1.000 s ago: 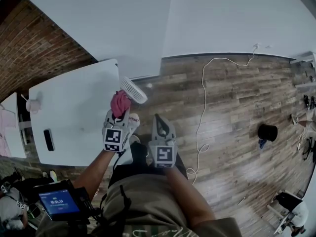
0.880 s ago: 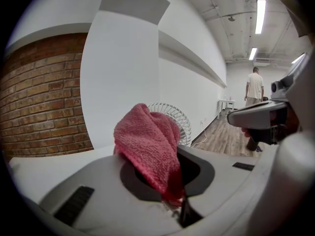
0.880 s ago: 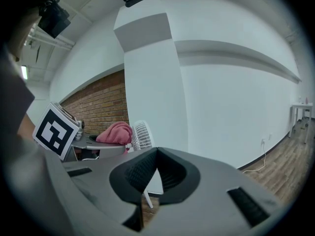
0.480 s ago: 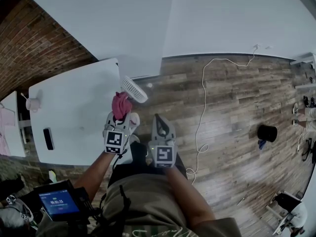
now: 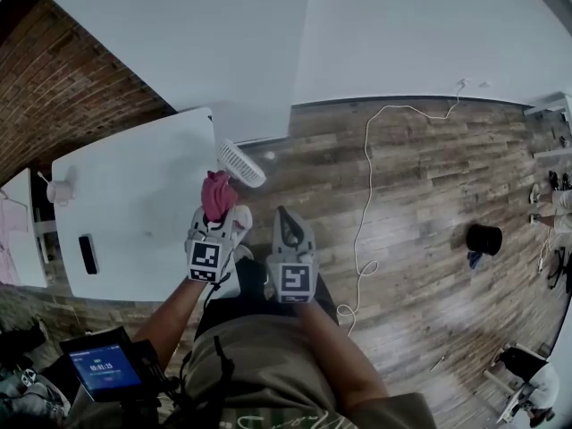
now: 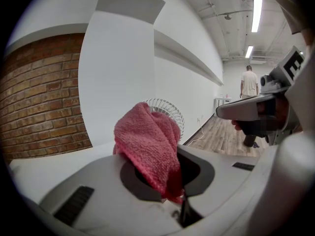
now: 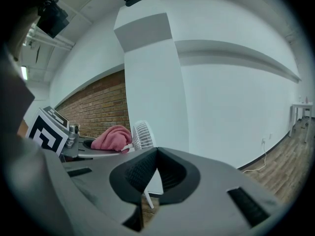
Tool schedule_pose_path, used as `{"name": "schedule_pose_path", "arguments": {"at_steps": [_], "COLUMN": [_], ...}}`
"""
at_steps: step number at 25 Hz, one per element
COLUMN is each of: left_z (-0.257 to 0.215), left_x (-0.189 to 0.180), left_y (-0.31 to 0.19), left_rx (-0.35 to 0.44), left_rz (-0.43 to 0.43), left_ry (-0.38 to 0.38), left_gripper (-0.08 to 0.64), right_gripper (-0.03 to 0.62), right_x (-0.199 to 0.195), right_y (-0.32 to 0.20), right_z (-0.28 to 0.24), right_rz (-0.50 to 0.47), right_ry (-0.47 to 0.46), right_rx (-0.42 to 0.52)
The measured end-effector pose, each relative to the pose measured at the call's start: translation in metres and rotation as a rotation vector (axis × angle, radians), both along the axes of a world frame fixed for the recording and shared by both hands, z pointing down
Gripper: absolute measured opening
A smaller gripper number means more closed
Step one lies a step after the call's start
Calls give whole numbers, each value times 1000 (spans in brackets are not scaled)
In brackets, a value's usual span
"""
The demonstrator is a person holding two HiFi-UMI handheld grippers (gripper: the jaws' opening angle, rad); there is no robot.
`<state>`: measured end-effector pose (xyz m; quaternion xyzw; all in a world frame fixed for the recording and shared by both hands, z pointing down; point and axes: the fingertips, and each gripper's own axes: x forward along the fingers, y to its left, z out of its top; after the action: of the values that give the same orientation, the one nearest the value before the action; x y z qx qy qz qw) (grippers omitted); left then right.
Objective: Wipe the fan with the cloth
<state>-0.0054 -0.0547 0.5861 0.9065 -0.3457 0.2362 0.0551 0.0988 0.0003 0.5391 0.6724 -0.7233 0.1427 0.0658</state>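
One pink cloth [image 5: 214, 195] in left tool [image 5: 218, 214] beside fan [image 5: 241, 163]; screen [image 5: 96, 367] text unreadable.

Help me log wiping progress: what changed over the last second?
The left gripper, shut on the pink cloth, eased very slightly back toward the person, with the cloth by the fan's lower edge. Nothing was taken or released. The right gripper stayed shut and empty; fan and table unmoved.
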Motion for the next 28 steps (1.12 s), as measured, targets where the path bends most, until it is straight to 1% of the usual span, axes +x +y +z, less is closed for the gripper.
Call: {"name": "schedule_pose_path", "arguments": {"at_steps": [12, 14, 17, 19, 28], "left_z": [0, 1, 3, 4, 9], "left_x": [-2, -2, -3, -3, -5], "left_y": [6, 8, 11, 12, 21], "left_rx": [12, 7, 1, -7, -22], "left_rz": [5, 3, 0, -7, -10], "left_ry": [9, 15, 19, 26, 23], "left_gripper": [57, 57, 57, 57, 55], "right_gripper": [0, 0, 0, 0, 1], "right_x": [-3, -3, -4, -4, -7], "right_y": [5, 7, 5, 5, 7], "right_z": [0, 3, 1, 3, 8], "right_rz": [0, -4, 1, -6, -19], "right_ry": [2, 10, -2, 14, -3], "right_rx": [-14, -14, -6, 0, -21]}}
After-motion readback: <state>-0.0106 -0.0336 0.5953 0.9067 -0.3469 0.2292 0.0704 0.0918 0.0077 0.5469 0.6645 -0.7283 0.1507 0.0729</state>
